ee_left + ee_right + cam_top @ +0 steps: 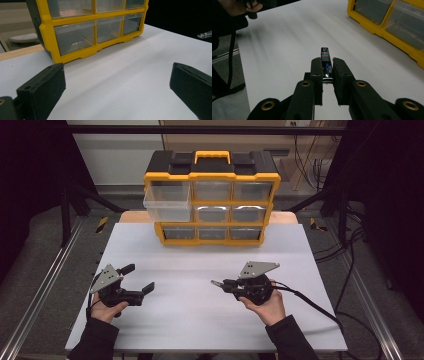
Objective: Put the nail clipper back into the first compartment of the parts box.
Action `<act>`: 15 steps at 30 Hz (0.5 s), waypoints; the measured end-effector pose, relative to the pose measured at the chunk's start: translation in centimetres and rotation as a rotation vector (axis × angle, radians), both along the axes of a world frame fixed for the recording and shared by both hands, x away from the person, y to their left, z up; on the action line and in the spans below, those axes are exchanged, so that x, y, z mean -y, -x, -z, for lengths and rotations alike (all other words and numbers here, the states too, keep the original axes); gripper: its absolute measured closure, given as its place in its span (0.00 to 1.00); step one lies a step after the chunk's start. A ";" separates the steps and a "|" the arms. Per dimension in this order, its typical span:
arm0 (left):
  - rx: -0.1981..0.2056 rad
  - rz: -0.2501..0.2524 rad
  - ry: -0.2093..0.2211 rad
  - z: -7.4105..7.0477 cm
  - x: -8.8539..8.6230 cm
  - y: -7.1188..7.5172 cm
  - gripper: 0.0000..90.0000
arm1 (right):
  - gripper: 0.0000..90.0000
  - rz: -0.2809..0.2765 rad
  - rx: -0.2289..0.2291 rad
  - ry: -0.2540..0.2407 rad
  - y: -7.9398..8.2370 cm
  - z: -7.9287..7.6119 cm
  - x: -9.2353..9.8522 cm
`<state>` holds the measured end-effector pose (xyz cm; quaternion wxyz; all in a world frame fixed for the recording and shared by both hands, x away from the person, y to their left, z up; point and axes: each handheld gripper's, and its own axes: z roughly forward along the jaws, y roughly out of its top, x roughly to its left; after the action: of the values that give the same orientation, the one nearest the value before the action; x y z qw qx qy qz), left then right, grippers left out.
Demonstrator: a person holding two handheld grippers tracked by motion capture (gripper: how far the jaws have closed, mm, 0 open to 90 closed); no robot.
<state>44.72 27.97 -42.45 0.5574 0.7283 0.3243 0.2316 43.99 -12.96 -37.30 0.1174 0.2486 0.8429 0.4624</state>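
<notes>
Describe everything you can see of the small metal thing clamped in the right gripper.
The nail clipper is a slim, flat piece of shiny metal, with a dark printed top face showing blue and red marks and a small hole near its far tip. It lies lengthwise between the black pads of the right gripper, which are shut on its sides, its tip jutting out ahead. In the high view it points left, held above the white table without touching it.

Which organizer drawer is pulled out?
The top-left drawer of the yellow organizer: it juts toward the table, while the other eight sit flush.
</notes>
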 end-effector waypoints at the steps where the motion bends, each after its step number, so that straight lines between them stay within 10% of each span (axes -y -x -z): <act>1: 0.000 0.000 0.001 0.0 0.0 0.0 0.00 | 0.88 0.001 0.004 -0.003 0.0 -0.2 0.0; 15: 0.001 -0.003 0.005 0.0 -0.2 0.1 0.00 | 0.88 0.001 0.066 -0.040 -1.2 -3.7 -0.6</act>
<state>44.66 28.14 -42.41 0.5590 0.7263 0.3258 0.2321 45.17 -12.35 -33.61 0.1407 0.2360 0.8291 0.4870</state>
